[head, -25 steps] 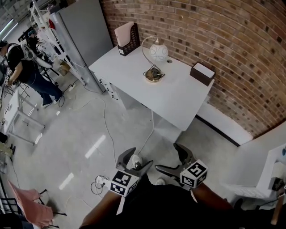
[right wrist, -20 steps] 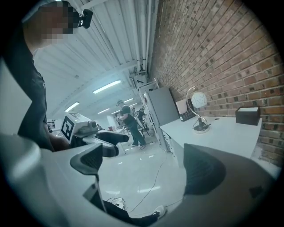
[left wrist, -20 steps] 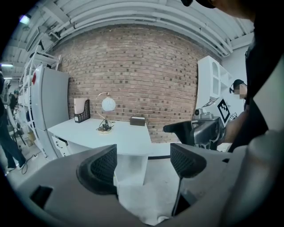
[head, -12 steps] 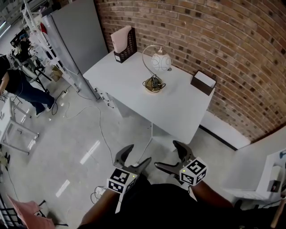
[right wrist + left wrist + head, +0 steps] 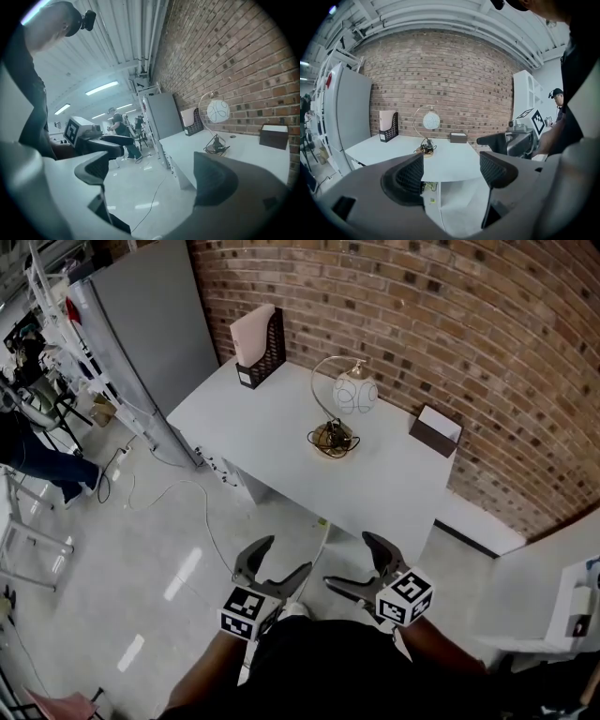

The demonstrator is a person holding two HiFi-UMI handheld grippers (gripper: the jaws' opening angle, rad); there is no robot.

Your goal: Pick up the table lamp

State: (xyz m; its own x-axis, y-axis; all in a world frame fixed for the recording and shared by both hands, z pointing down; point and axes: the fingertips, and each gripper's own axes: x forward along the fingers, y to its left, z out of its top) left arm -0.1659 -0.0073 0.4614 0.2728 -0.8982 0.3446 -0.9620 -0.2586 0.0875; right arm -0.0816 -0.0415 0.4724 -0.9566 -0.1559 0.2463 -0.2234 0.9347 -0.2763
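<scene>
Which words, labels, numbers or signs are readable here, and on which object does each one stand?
No readable words or numbers anywhere.
Marker cubes on the left tool and right tool: square patterns only, no letters.
Red patch at the grey cabinet's edge: too small to read.

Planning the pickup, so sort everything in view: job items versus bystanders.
For the job:
table lamp
left tool, open
right tool, open

Just lying about:
file holder
brown box
grey cabinet
</scene>
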